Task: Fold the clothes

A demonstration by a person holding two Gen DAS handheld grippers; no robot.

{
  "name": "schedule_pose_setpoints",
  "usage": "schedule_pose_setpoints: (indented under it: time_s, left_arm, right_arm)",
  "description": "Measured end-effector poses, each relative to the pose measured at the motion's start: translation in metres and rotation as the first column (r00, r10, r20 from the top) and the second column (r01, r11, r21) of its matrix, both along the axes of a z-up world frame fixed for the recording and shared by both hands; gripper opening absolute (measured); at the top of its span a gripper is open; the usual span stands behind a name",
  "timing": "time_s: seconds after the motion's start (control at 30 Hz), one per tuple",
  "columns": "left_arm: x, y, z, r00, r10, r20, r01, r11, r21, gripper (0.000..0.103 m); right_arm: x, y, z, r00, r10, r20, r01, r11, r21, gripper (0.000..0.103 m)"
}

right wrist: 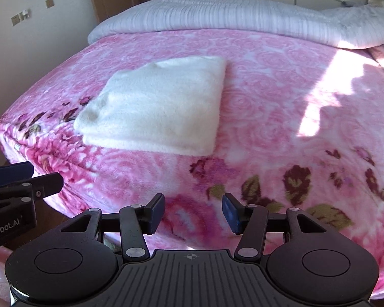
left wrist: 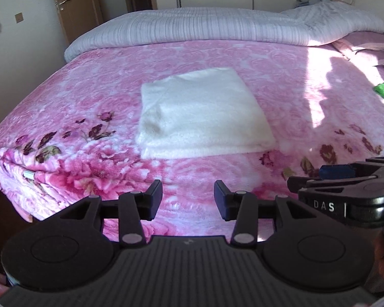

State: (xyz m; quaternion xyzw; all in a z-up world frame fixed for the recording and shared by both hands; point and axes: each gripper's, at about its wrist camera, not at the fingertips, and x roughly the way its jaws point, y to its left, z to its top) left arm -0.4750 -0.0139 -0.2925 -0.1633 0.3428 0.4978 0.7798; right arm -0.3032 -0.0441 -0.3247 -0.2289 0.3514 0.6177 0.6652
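Well ahead of both spread claws (left wrist: 188, 199), folded garment (left wrist: 202, 112).

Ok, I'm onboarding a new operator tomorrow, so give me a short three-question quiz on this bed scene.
1. True or false: the white garment lies folded into a rectangle on the pink floral blanket.
2. Multiple choice: the left gripper and right gripper are A) both open and empty, B) both shut on cloth, C) one open, one shut.
3. Fill in: at the far end of the bed lies a rolled, pale ______ quilt.

Key: 1 true; 2 A; 3 lilac (light purple).
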Motion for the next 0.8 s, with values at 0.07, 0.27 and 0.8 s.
schedule_pose_setpoints:
  time_s: [0.07,0.27,0.8]
  left_arm:
    - [-0.006,-0.003,-0.001,0.999,-0.017,0.032,0.017,1.000,0.003,0.042]
    - [-0.023,-0.013,-0.006,0.992,-0.036,0.120,0.036,0.999,0.006,0.042]
    - [-0.081,0.003,0.027,0.962,0.006,0.274,-0.026,0.997,0.072,0.058]
  right_arm:
    - [-0.006,-0.009,0.005,1.000,-0.006,0.023,0.006,1.000,0.014,0.054]
    - [-0.020,-0.032,0.015,0.995,-0.039,0.090,0.034,0.998,0.053,0.054]
    - [-0.027,-0.024,0.043,0.993,-0.009,0.117,-0.014,0.980,0.200,0.055]
